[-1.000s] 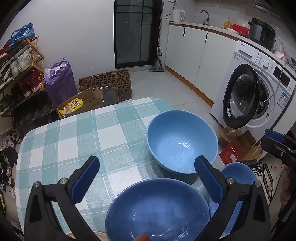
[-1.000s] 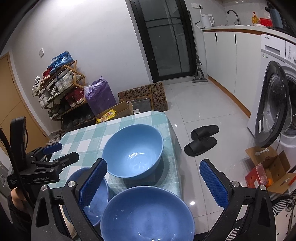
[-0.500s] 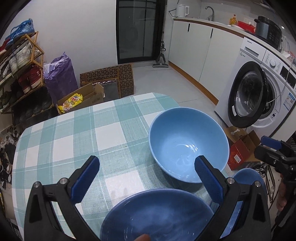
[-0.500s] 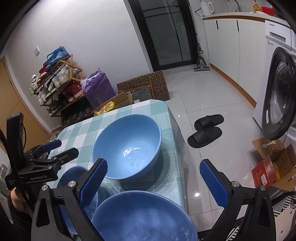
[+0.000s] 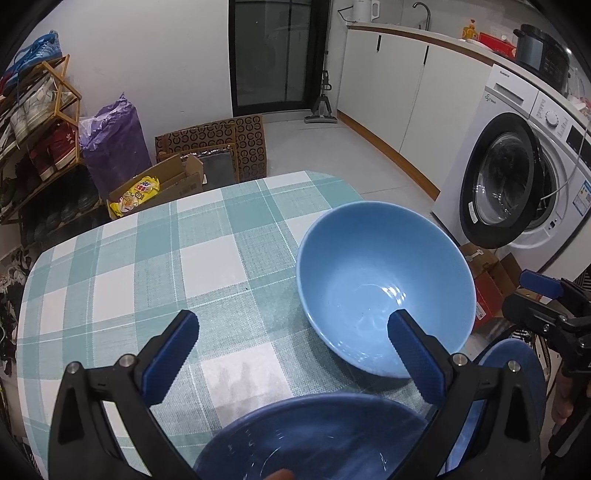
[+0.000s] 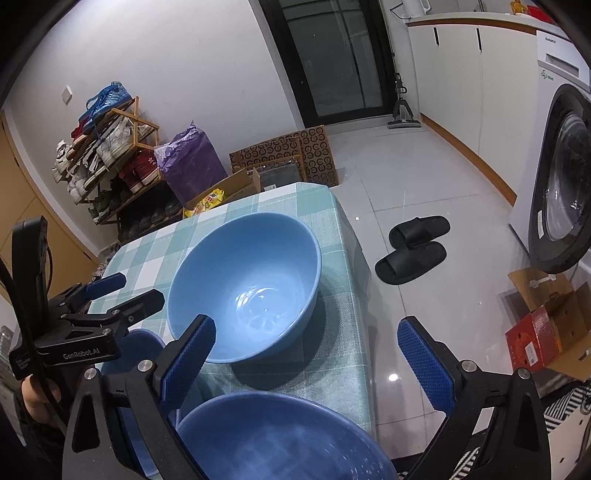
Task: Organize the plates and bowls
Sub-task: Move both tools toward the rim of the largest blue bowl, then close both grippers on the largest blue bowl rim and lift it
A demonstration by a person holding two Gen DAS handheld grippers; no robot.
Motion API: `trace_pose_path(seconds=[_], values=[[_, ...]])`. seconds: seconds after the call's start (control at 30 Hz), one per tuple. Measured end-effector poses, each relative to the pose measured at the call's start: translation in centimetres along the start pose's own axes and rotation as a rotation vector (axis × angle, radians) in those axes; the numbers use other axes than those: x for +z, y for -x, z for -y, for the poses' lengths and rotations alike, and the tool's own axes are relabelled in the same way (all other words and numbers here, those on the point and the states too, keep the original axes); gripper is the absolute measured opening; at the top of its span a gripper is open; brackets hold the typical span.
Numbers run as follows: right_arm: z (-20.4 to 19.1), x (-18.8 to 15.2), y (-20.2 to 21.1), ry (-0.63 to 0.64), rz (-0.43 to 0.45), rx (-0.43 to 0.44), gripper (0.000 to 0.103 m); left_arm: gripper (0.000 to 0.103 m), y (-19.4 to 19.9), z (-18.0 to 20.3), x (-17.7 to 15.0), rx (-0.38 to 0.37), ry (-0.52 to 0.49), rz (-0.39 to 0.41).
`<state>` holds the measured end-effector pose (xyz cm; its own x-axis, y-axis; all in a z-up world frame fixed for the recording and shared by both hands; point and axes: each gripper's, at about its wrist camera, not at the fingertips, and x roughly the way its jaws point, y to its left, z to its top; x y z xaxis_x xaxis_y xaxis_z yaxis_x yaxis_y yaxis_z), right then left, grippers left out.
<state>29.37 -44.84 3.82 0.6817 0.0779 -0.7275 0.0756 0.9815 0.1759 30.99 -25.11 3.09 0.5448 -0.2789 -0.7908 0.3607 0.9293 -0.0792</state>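
Glossy light-blue bowl (image 5: pixel 384 280), empty, upright.

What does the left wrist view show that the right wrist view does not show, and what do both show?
Only the left wrist view shows the countertop with a white kettle, a faucet and a dark cooker.

Only the right wrist view shows the black slippers on the floor and the wooden door at the left.

Both show the light blue bowl on the checked tablecloth, the darker bowls nearest the cameras, the shoe rack, the purple bag, the washing machine, and both grippers, left and right, open.
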Motion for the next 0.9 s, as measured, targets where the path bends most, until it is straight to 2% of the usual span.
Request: trace_pose_path(seconds=[0.1,0.17,0.23,0.4,0.5,0.57,0.63,0.73,0.83,0.9], values=[[-0.5,0.1,-0.5,0.011,-0.011,0.004,0.097,0.099,-0.4,-0.2,0.0,-0.007,0.007,-0.007],[-0.6,0.2,-1.0,0.018,-0.018,0.006,0.096,0.091,-0.8,-0.2,-0.1,-0.02,0.007,-0.015],[-0.8,0.2,-1.4,0.024,-0.026,0.004,0.093,0.086,-1.1,-0.2,-0.1,-0.031,0.004,-0.028],[-1.0,0.3,-2.6,0.025,-0.052,-0.005,0.083,0.082,-1.7,0.1,-0.2,-0.036,-0.001,-0.048],[-1.0,0.3,-3.4,0.027,-0.072,-0.009,0.078,0.074,-2.0,0.2,-0.3,-0.033,-0.005,-0.055],[-0.9,0.3,-3.8,0.027,-0.081,-0.015,0.074,0.063,-2.3,0.2,-0.3,-0.036,-0.005,-0.066],[-0.7,0.3,-4.2,0.023,-0.089,-0.023,0.073,0.061,-2.6,0.4,-0.4,-0.04,-0.013,-0.079],[-0.5,0.2,-4.8,0.02,-0.107,-0.031,0.065,0.053,-2.8,0.7,-0.5,-0.042,-0.033,-0.085],[-0.4,0.1,-5.2,0.023,-0.115,-0.036,0.063,0.048,-2.9,0.8,-0.5,-0.046,-0.034,-0.084],[-0.4,0.1,-5.4,0.021,-0.114,-0.035,0.056,0.043,-3.1,0.9,-0.5,-0.052,-0.037,-0.089]])
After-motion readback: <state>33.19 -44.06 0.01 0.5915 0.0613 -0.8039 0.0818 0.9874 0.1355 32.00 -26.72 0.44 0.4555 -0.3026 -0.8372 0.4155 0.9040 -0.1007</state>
